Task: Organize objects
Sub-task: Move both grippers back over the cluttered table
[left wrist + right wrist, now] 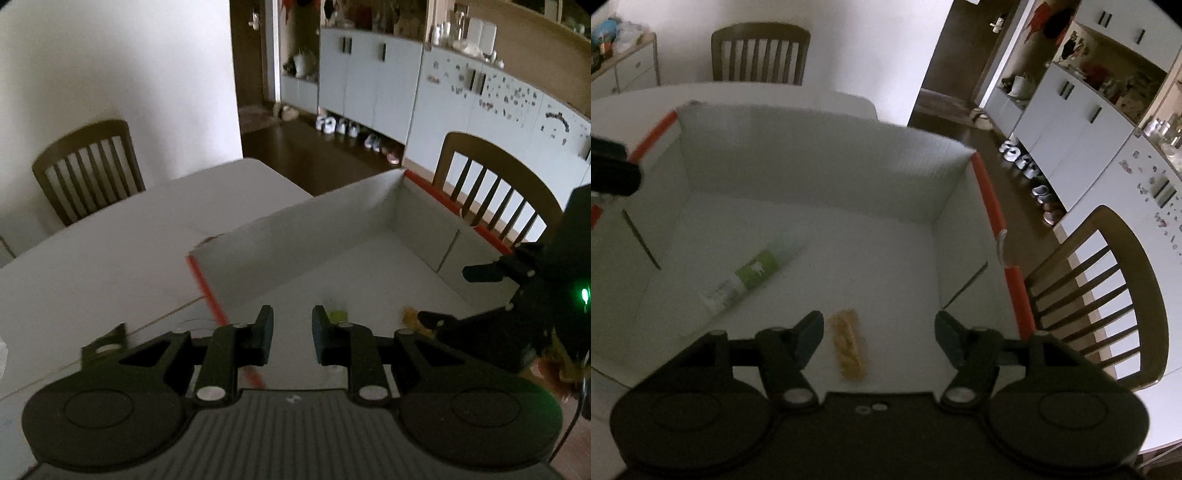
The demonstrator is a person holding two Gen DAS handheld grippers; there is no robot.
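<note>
A white cardboard box (820, 147) with orange-edged rims stands open on the white table (110, 236). On its floor lie a green-and-white tube (753, 271) and a yellow snack packet (849, 345). My right gripper (879, 332) is open and empty, held over the box just above the packet. My left gripper (292, 325) is open and empty at the box's near left corner (207, 280). The right gripper also shows in the left wrist view (447, 295), with the packet (410, 317) and a bit of the tube (338, 315) below.
Wooden chairs stand at the table's far side (761, 51) and right side (1108, 295). Pale cabinets (373, 81) line the far wall, with shoes (343, 127) on the dark floor. A flat dark item (105, 345) lies on the table left of my left gripper.
</note>
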